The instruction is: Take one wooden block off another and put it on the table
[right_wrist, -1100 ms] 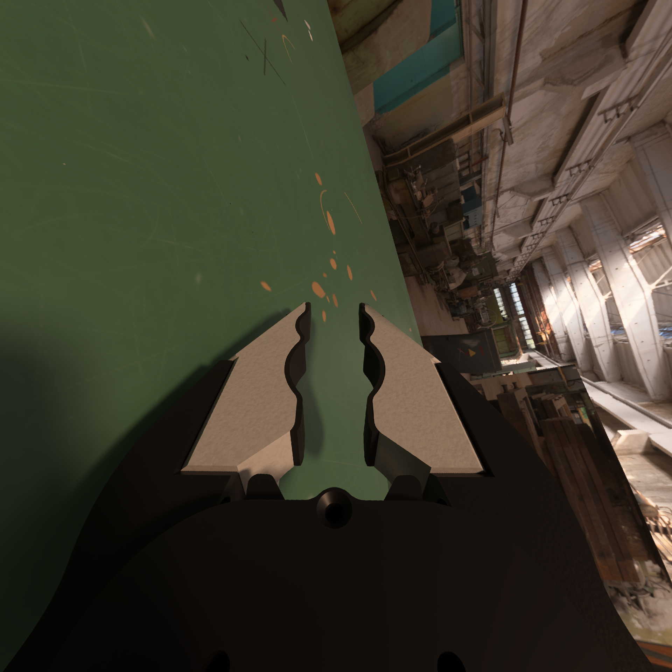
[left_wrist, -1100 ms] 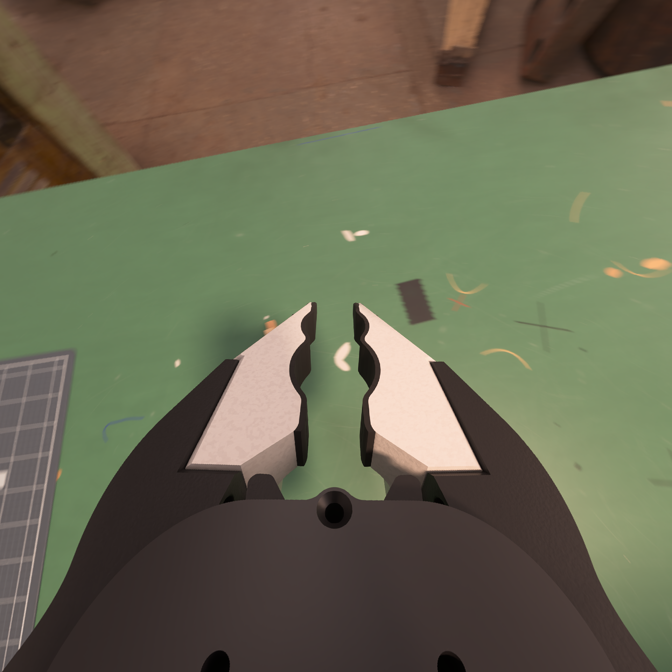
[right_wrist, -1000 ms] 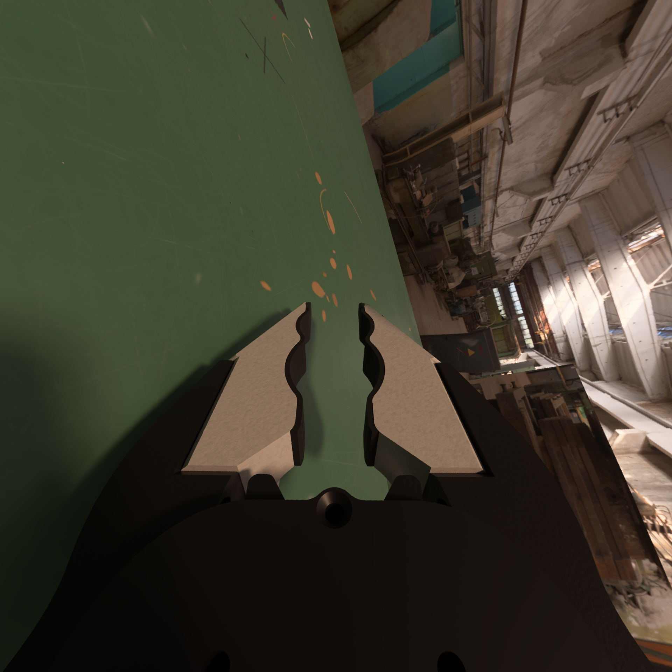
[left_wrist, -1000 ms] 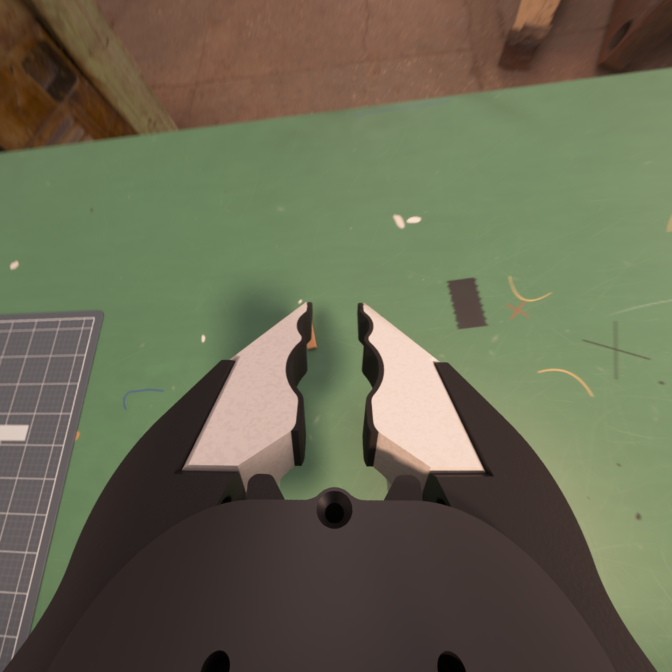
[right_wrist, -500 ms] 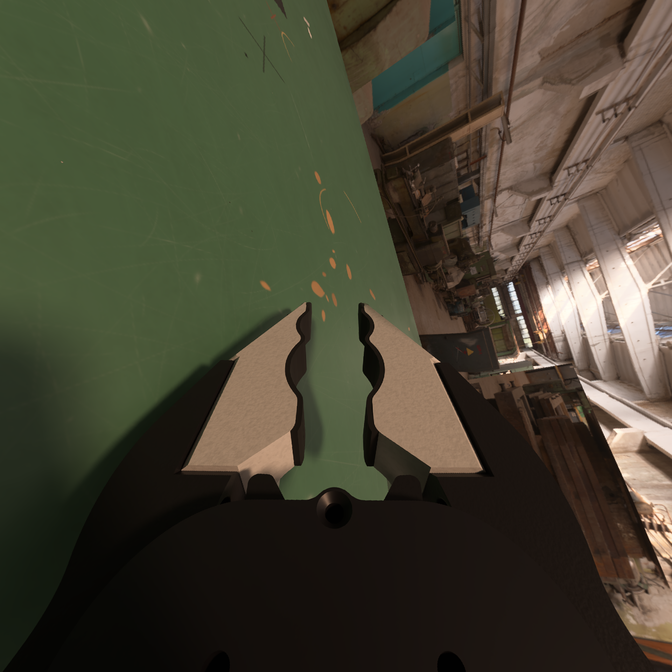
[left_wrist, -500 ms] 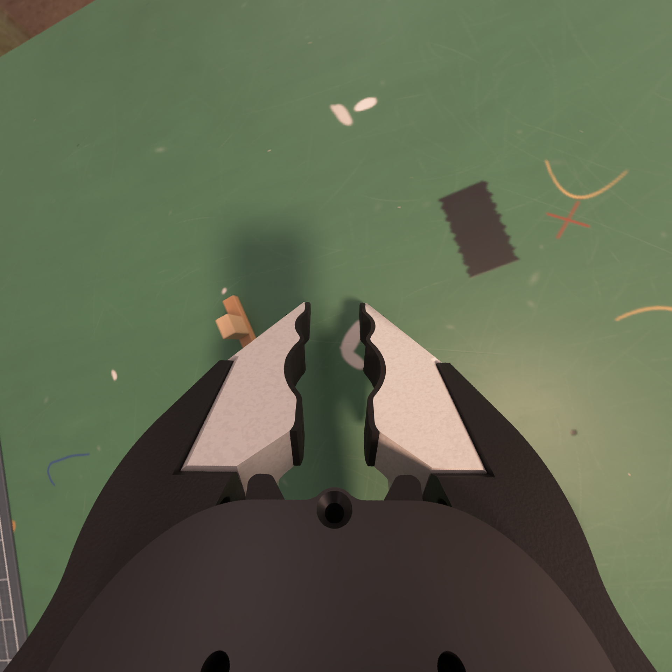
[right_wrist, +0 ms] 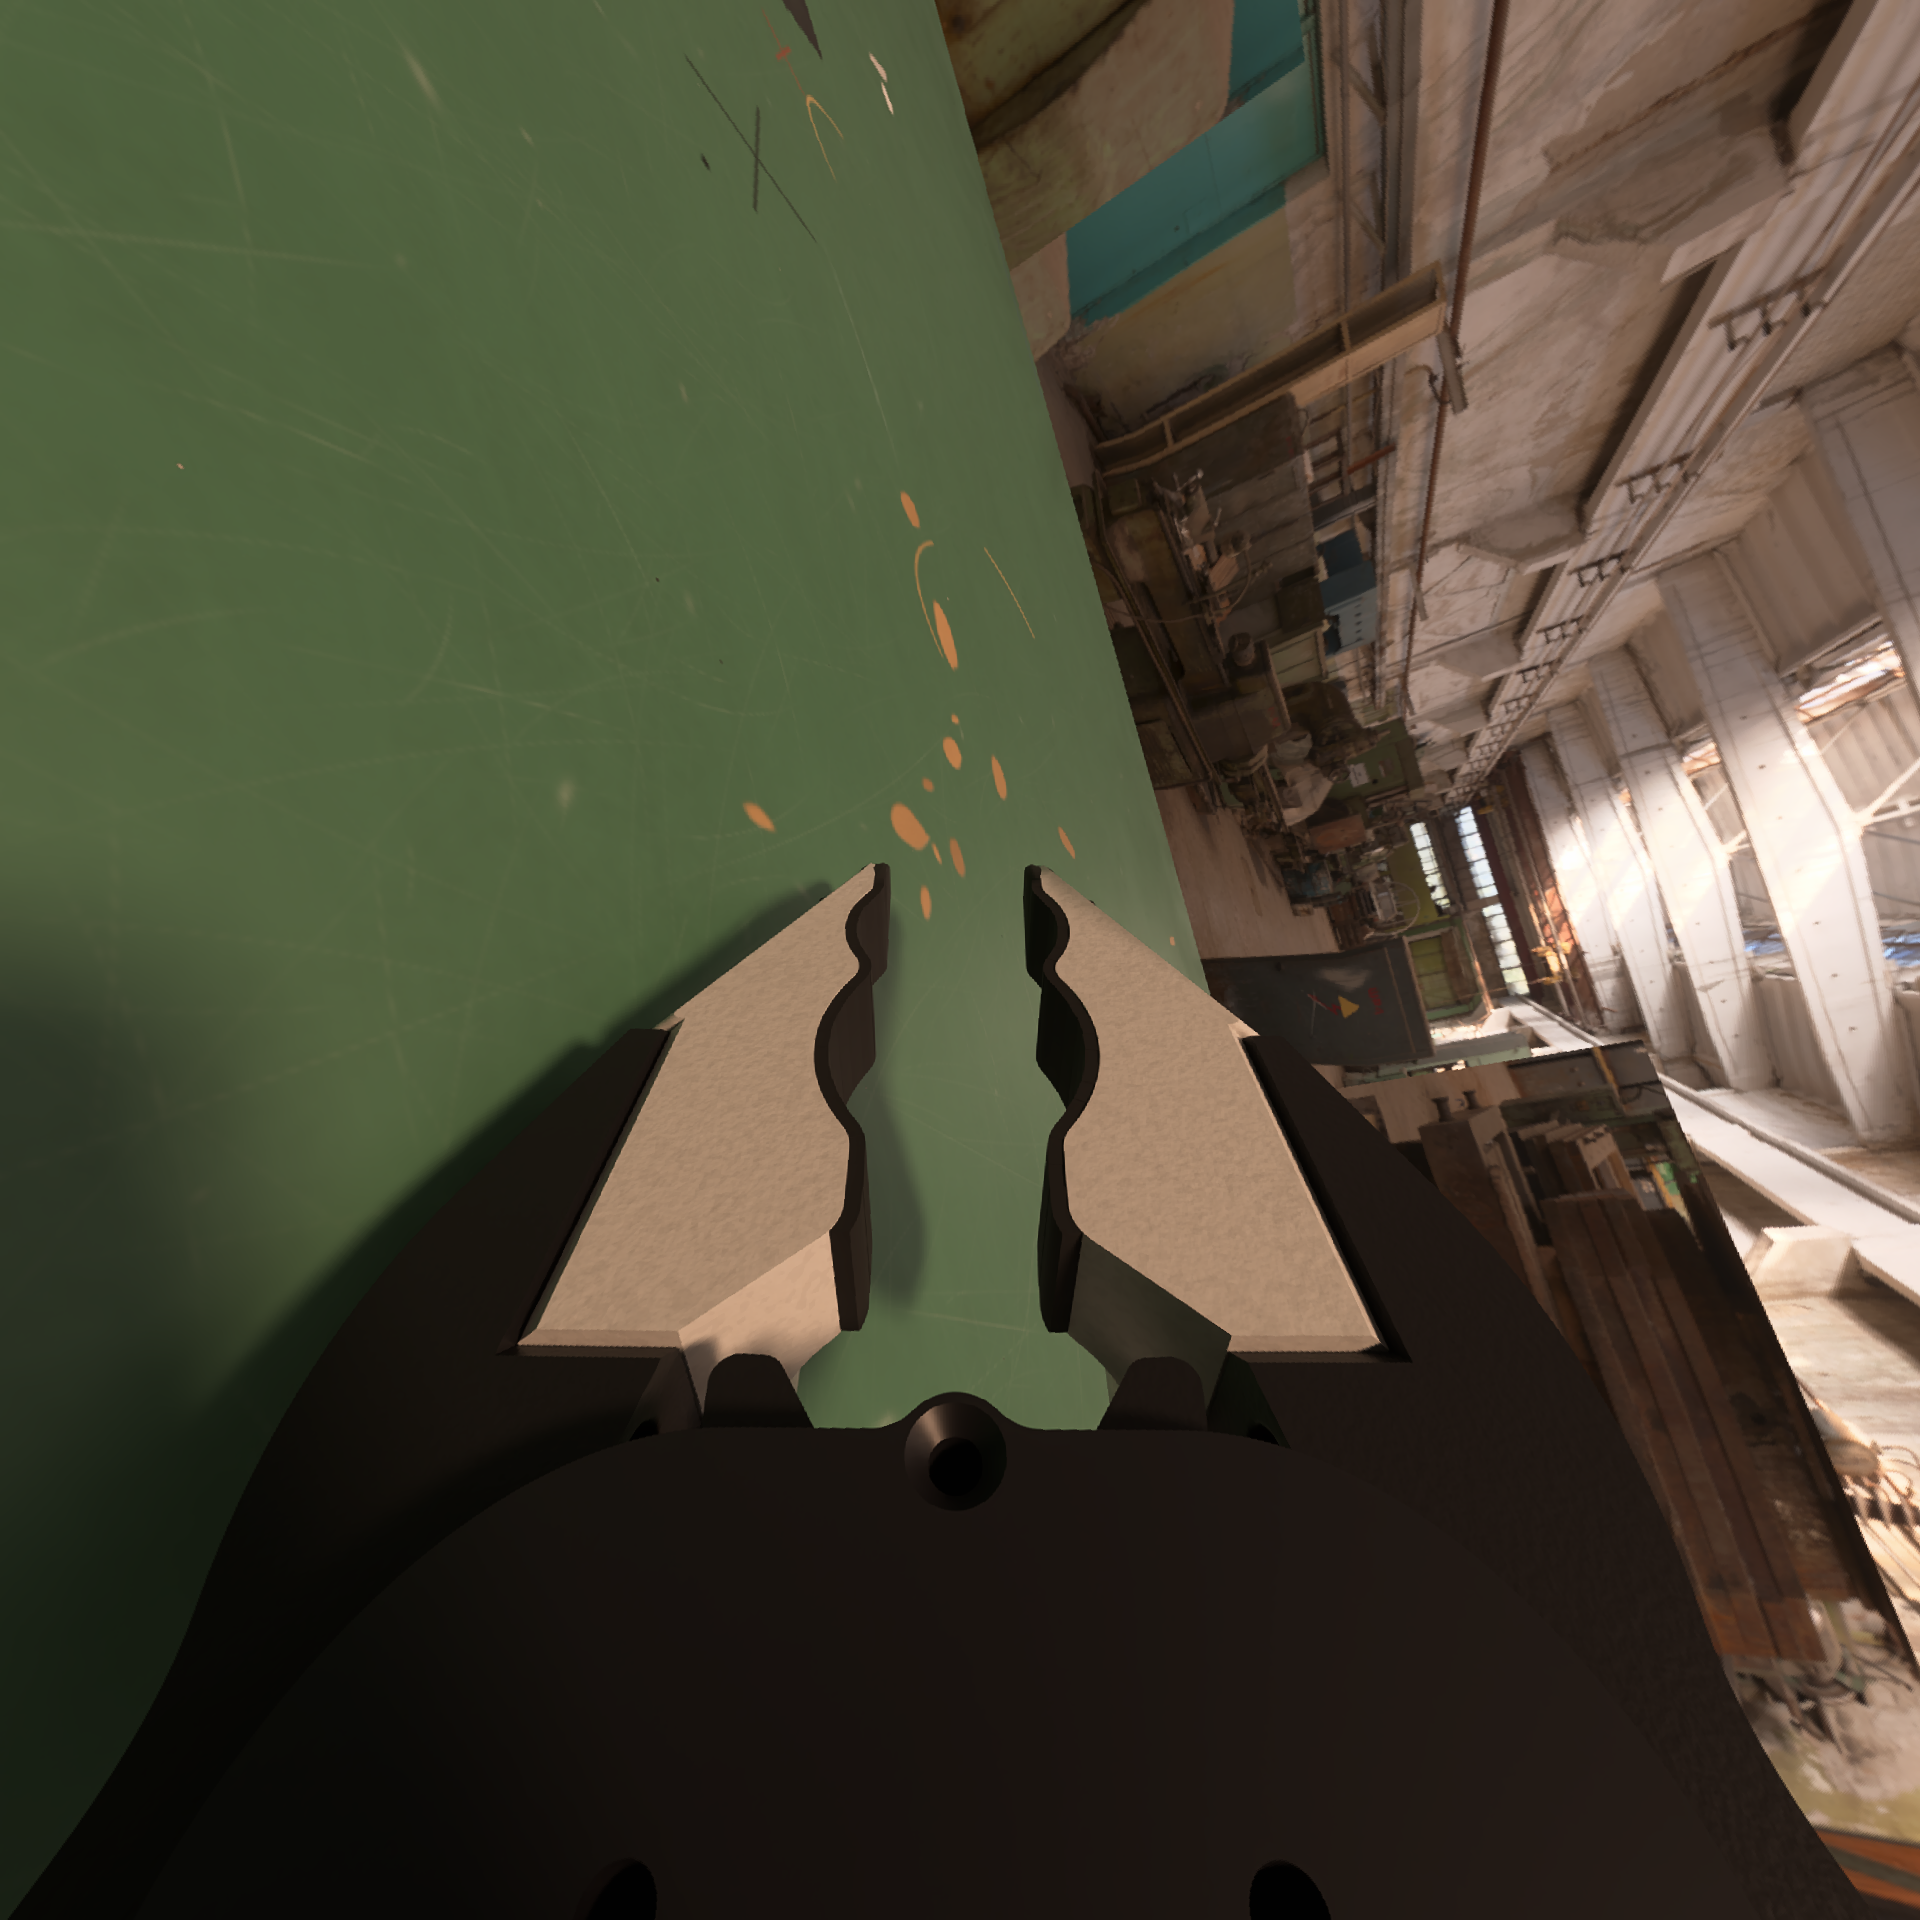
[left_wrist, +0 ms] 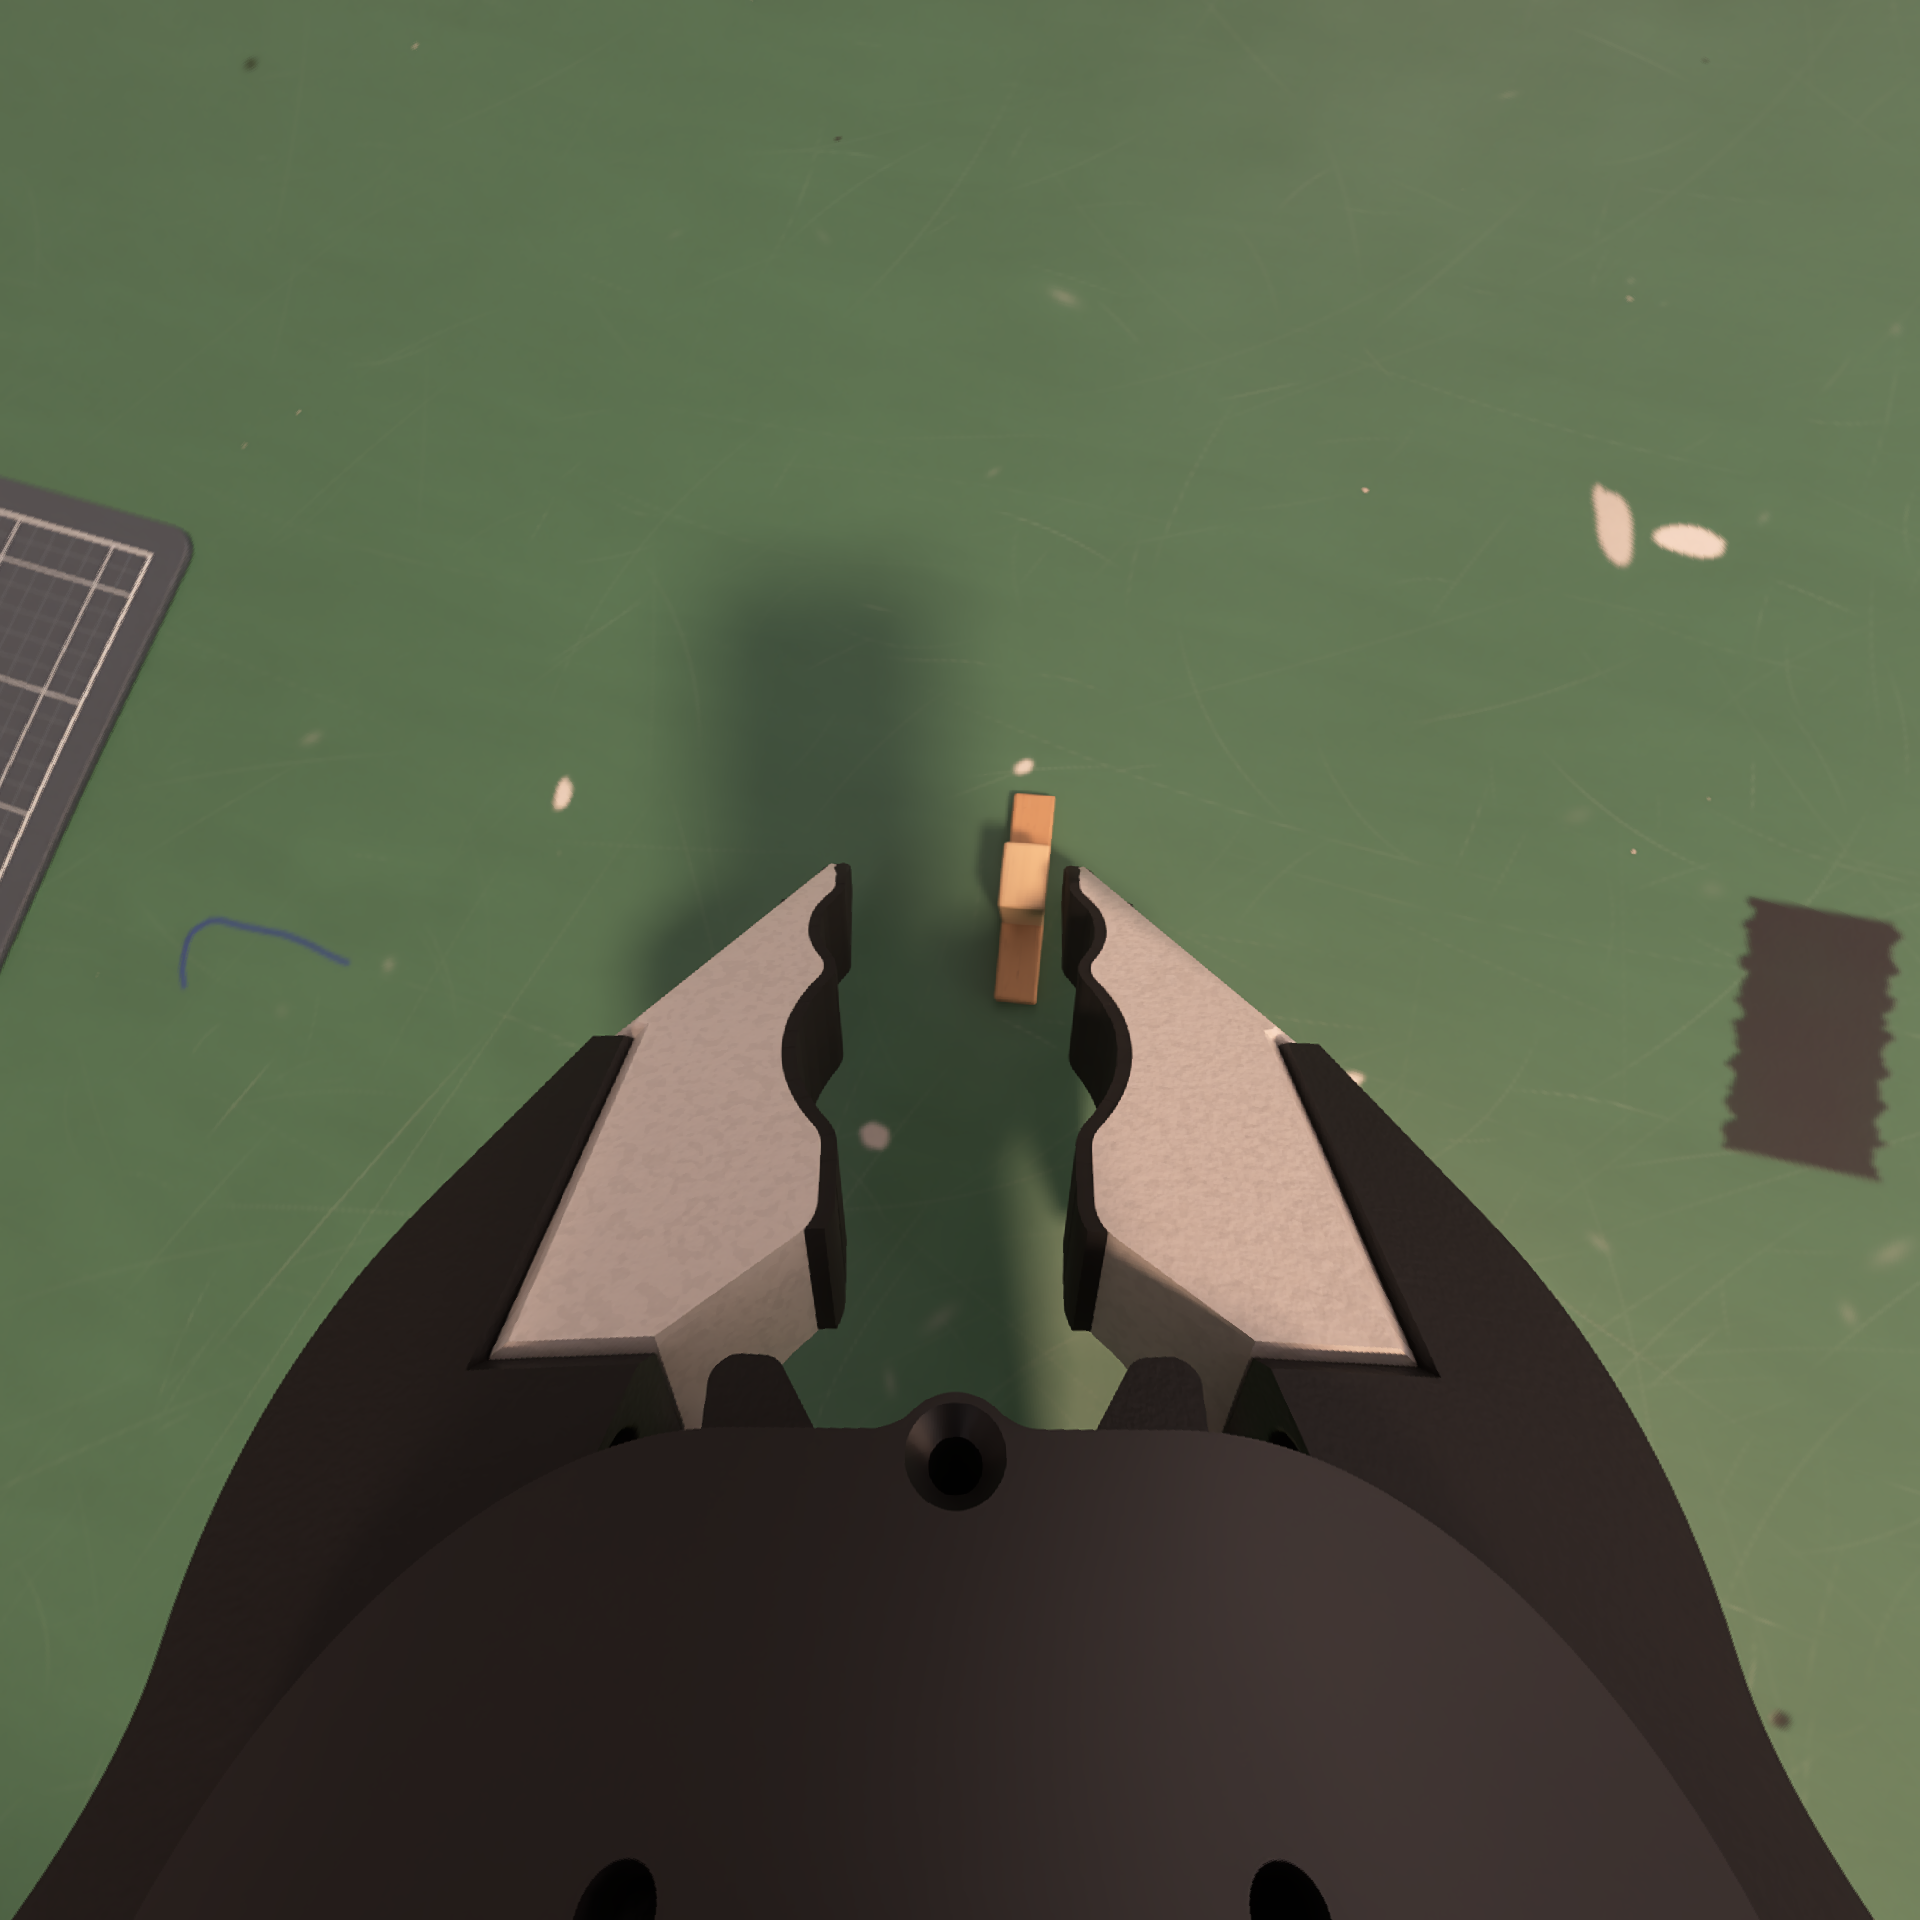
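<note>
On the green table [left_wrist: 1247, 312], seen from the left wrist camera, two small wooden blocks lie below the left gripper [left_wrist: 956, 883]. The long block [left_wrist: 1018, 961] lies flat, and its long axis runs from 12 o'clock to 6 o'clock in this view, the same way as the fingers point. The small pale block [left_wrist: 1023, 878] sits on top of it, near its middle. Both are between the two fingertips but not centred: they are just beside the right fingertip [left_wrist: 1081, 904], at about 1 o'clock from the middle of the gap. The fingers of this gripper are spread apart and hold nothing.

The right gripper [right_wrist: 956, 883] is also spread and empty. Its camera shows only bare table and the workshop hall [right_wrist: 1507, 623] beyond the edge; no block is visible there, so I judge the left gripper is the nearer one (the right one seems turned away from the work).

For the coming move, I think the left gripper must shift a little toward 3 o'clock to centre the pale block, then go down and close across its short width. A grey cutting mat [left_wrist: 62, 665] lies at 10 o'clock and a dark strip of tape [left_wrist: 1813, 1039] at 3 o'clock, both well apart from the blocks.
</note>
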Robot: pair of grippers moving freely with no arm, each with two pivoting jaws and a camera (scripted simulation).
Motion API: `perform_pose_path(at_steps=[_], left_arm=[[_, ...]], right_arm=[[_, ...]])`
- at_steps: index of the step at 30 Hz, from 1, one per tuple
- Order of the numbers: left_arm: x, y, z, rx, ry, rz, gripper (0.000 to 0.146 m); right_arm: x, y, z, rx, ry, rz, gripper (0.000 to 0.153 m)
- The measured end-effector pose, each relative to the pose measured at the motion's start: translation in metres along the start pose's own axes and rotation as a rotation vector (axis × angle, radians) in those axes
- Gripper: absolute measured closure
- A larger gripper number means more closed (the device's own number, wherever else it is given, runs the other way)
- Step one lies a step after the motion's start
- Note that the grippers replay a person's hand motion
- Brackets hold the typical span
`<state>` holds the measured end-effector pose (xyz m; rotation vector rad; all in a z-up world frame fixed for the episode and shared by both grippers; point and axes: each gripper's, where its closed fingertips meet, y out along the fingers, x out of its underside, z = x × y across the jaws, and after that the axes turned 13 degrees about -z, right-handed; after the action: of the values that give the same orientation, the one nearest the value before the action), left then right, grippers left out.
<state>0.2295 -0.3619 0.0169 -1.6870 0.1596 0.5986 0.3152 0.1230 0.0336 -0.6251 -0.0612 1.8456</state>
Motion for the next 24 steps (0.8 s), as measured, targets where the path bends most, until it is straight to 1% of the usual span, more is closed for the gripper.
perform_pose_path(at_steps=[5, 6, 7, 8, 12, 16, 18, 21, 24], left_arm=[[-0.002, 0.004, 0.009, 0.020, 0.085, 0.040, 0.120], [-0.001, 0.004, 0.011, 0.031, 0.091, 0.040, 0.125], [0.000, 0.004, 0.012, 0.043, 0.086, 0.036, 0.134], [0.001, 0.003, 0.012, 0.054, 0.075, 0.028, 0.138], [0.004, 0.001, 0.014, 0.124, 0.009, -0.010, 0.138], [0.002, -0.008, 0.026, 0.289, -0.046, -0.012, 0.138], [-0.001, -0.016, 0.031, 0.338, -0.049, 0.002, 0.138], [-0.004, -0.036, 0.040, 0.363, 0.037, 0.021, 0.138], [-0.010, -0.080, 0.064, 0.435, 0.168, 0.095, 0.138]], right_arm=[[0.000, 0.000, 0.000, -0.001, -0.002, 0.000, 0.128], [0.000, 0.000, 0.000, -0.001, -0.002, 0.000, 0.128], [0.000, 0.000, 0.000, -0.001, -0.002, 0.000, 0.128], [0.000, 0.000, 0.000, -0.001, -0.002, 0.000, 0.128], [0.000, 0.000, 0.000, 0.000, -0.003, 0.000, 0.128], [0.000, 0.000, 0.000, 0.000, -0.002, 0.000, 0.128], [0.000, 0.000, 0.000, 0.000, -0.002, 0.000, 0.128], [0.000, 0.000, 0.000, 0.000, -0.002, 0.000, 0.128], [0.000, 0.000, 0.000, -0.001, 0.000, 0.001, 0.127]])
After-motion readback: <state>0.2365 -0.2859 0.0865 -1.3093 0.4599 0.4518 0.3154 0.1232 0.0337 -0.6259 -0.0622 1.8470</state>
